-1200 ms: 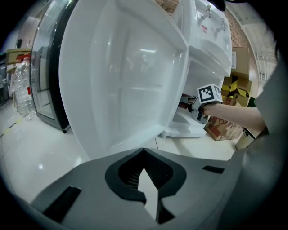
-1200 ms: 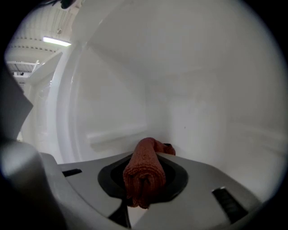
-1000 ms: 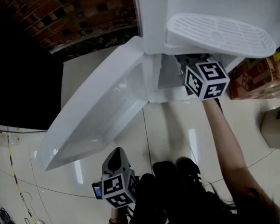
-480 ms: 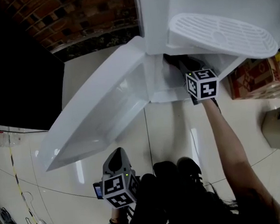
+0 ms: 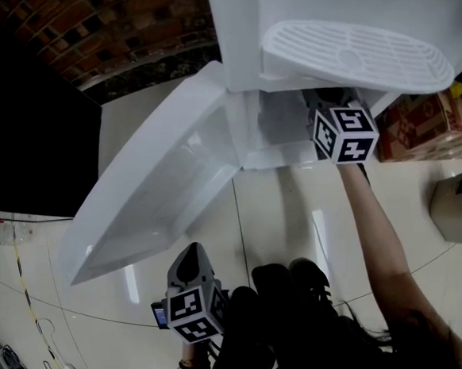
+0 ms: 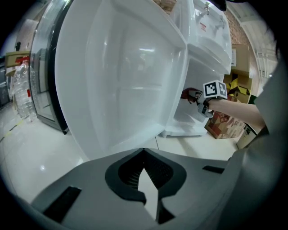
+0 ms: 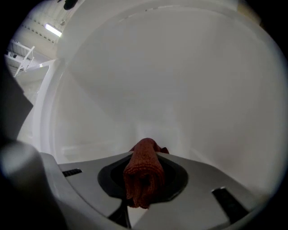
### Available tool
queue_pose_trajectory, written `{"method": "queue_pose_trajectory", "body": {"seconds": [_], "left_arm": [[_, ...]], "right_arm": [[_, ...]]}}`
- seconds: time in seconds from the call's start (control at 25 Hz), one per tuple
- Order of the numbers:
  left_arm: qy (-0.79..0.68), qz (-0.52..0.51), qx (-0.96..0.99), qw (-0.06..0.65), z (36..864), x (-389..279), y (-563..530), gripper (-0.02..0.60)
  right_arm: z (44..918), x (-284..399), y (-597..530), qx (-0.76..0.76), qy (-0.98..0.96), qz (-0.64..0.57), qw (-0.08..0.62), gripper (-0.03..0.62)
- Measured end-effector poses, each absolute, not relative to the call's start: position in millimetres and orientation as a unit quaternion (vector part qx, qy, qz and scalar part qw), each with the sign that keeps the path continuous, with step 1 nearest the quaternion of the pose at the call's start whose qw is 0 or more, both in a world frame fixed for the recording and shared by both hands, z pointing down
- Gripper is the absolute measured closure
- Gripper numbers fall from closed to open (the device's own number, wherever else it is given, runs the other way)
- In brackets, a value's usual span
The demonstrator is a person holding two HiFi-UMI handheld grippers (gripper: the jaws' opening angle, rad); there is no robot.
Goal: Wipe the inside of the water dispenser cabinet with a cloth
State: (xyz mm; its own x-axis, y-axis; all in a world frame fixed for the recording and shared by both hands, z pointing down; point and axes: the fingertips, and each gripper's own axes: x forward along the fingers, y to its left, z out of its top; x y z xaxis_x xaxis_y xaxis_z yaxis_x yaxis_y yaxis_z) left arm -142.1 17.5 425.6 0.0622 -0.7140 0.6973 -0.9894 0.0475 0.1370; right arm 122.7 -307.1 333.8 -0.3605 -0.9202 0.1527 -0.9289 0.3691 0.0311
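Note:
The white water dispenser (image 5: pixel 242 27) stands with its lower cabinet door (image 5: pixel 160 193) swung wide open to the left. My right gripper (image 5: pixel 320 101) reaches into the cabinet opening under the drip tray, its marker cube just outside. It is shut on a rolled red-brown cloth (image 7: pixel 144 173), which points at the white inner back wall (image 7: pixel 171 81). From the left gripper view the cloth (image 6: pixel 185 93) shows at the cabinet mouth. My left gripper (image 5: pixel 191 258) hangs low near the person's legs, shut and holding nothing, well apart from the door.
A ribbed white drip tray (image 5: pixel 356 54) juts out above the cabinet opening. Cardboard boxes (image 5: pixel 429 124) and a beige container (image 5: pixel 460 209) sit to the right. Cables (image 5: pixel 37 346) lie at the lower left on the glossy tile floor. A brick wall (image 5: pixel 115 29) is behind.
The right gripper pushed deeper into the cabinet half a second ago and has now drawn back out a little to the right. The left gripper stayed put.

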Motion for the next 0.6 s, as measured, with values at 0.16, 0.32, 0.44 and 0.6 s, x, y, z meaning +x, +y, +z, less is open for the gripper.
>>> {"method": "queue_pose_trajectory", "body": {"seconds": [0.16, 0.32, 0.44, 0.6], "left_arm": [[-0.647, 0.224, 0.663, 0.301, 423, -137, 8, 0.578], [-0.634, 0.225, 0.693, 0.260, 405, -121, -17, 0.578], [-0.625, 0.224, 0.710, 0.235, 392, -110, -30, 0.578], [-0.616, 0.224, 0.720, 0.228, 387, -100, -35, 0.578]], "right_arm": [[306, 128, -314, 0.570, -0.820, 0.007, 0.051, 0.516], [309, 133, -318, 0.574, -0.817, 0.000, 0.058, 0.516], [329, 139, -325, 0.578, -0.812, 0.015, 0.080, 0.516], [377, 149, -322, 0.580, -0.801, 0.051, 0.138, 0.517]]}}
